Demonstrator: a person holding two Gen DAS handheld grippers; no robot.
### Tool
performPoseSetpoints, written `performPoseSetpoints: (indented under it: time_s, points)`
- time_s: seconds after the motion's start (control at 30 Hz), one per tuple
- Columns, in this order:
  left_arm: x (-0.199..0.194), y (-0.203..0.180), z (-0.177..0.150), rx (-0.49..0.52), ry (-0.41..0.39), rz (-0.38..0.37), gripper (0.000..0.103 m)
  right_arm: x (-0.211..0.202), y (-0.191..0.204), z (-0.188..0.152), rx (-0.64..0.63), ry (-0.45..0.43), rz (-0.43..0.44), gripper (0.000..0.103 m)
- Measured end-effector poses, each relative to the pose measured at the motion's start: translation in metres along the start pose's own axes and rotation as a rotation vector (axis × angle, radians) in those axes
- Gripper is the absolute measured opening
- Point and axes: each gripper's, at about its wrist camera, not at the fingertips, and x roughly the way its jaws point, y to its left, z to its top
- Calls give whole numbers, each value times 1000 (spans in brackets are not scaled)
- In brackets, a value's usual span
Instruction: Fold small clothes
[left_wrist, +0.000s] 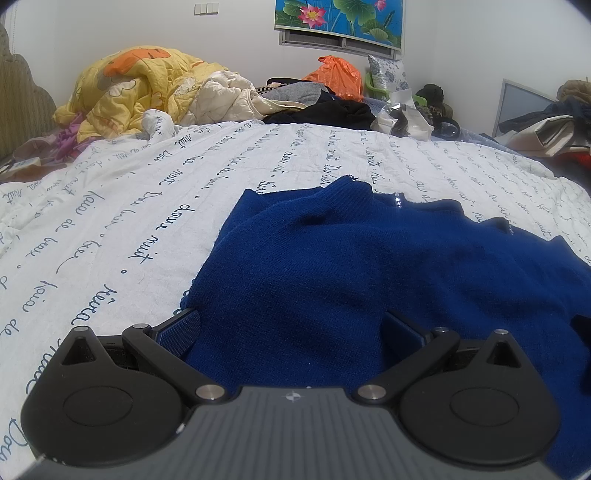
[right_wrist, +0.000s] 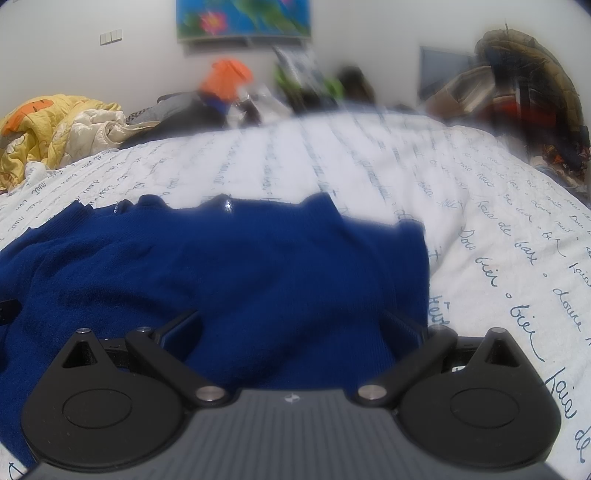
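Note:
A dark blue knit sweater (left_wrist: 369, 266) lies spread on the white bedsheet with script print (left_wrist: 147, 206), its collar pointing away from me. My left gripper (left_wrist: 291, 328) sits low at the sweater's near left edge, jaws wide open, with the knit bunched between its fingers (left_wrist: 181, 328). My right gripper (right_wrist: 291, 326) sits at the near right edge of the same sweater (right_wrist: 240, 266), also wide open with fabric between its fingers (right_wrist: 177, 328). The near hem is hidden under both grippers.
At the far side of the bed are a yellow quilt (left_wrist: 129, 92), a cream garment (left_wrist: 221, 92), dark clothes (left_wrist: 332, 110) and an orange plastic bag (left_wrist: 336, 74). More clothes are piled at the right (right_wrist: 524, 92). Bare bedsheet (right_wrist: 498, 221) lies right of the sweater.

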Motion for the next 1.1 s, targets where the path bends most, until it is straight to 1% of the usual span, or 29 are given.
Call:
performPoseSetpoints:
  time_s: [0.07, 0.17, 0.2, 0.27, 0.33, 0.37, 0.43, 0.5, 0.57, 0.7, 0.8, 0.83, 0.9, 1.0, 1.07, 1.1]
  points:
    - [-1, 1, 0, 12, 2, -19, 103, -1, 0, 0, -1, -7, -2, 103]
    - [-4, 7, 3, 81, 16, -68, 103, -7, 4, -2, -18, -18, -9, 103]
    - [-6, 11, 5, 95, 10, -66, 103, -11, 7, -3, -29, -26, -2, 103]
    - [-13, 21, 12, 114, -20, -53, 103, -21, 15, -7, -49, -38, 40, 103]
    - [-15, 32, 25, 126, -25, -65, 103, -31, 28, -10, -62, -52, 74, 103]
    - [-14, 39, 32, 114, -20, -77, 103, -37, 36, -12, -71, -64, 94, 103]
    - [-7, 55, 49, 63, 9, -125, 103, -49, 60, -14, -122, -76, 160, 103]
    - [6, 72, 64, -10, 53, -182, 103, -61, 88, -18, -211, -92, 209, 103]
    - [22, 83, 76, -60, 108, -223, 103, -72, 120, -24, -334, -100, 252, 103]
    - [52, 95, 89, -87, 204, -313, 103, -90, 176, -41, -546, -141, 309, 103]
    - [70, 103, 92, -140, 260, -391, 103, -91, 208, -51, -641, -133, 347, 103]
    - [75, 105, 93, -157, 276, -418, 103, -90, 217, -53, -664, -129, 346, 103]
    - [84, 105, 93, -178, 309, -475, 103, -85, 232, -57, -706, -133, 315, 103]
    - [95, 99, 94, -158, 355, -561, 103, -76, 250, -65, -742, -142, 269, 103]
    - [100, 92, 93, -141, 366, -586, 103, -74, 255, -66, -731, -161, 238, 103]
    - [102, 88, 94, -127, 355, -587, 103, -72, 258, -66, -728, -168, 224, 103]
